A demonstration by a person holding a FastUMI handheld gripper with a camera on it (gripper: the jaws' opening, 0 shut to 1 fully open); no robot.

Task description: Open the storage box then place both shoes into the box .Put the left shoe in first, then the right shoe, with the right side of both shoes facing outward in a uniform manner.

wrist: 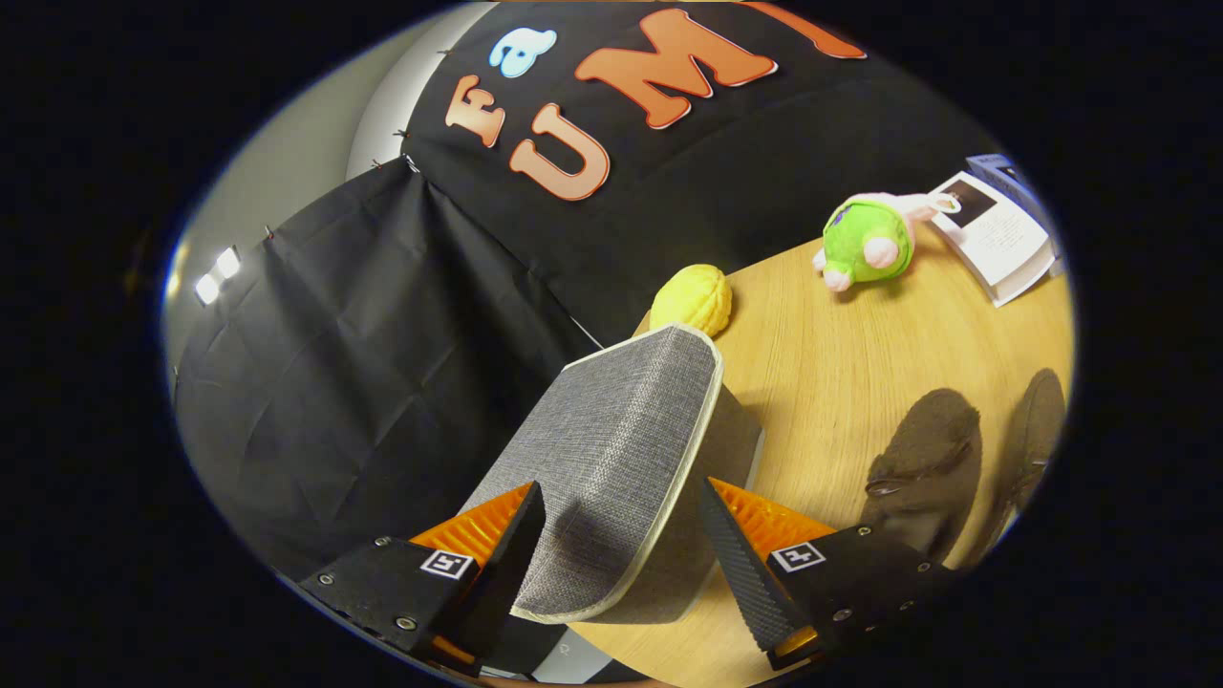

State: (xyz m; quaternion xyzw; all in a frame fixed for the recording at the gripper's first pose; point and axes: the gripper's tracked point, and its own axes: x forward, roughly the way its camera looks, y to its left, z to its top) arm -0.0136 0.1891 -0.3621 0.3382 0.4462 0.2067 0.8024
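No readable word, brand or number can be made out. A square black-and-white coded marker [447,563] is fixed on the housing of one finger of the tongs [621,535], and a second marker [798,556] of the same kind on the other; they carry patterns, not letters. Well beyond the tongs, at the far side of the bench [860,354], a white booklet [994,239] is printed with lines of text too small and blurred to be read.
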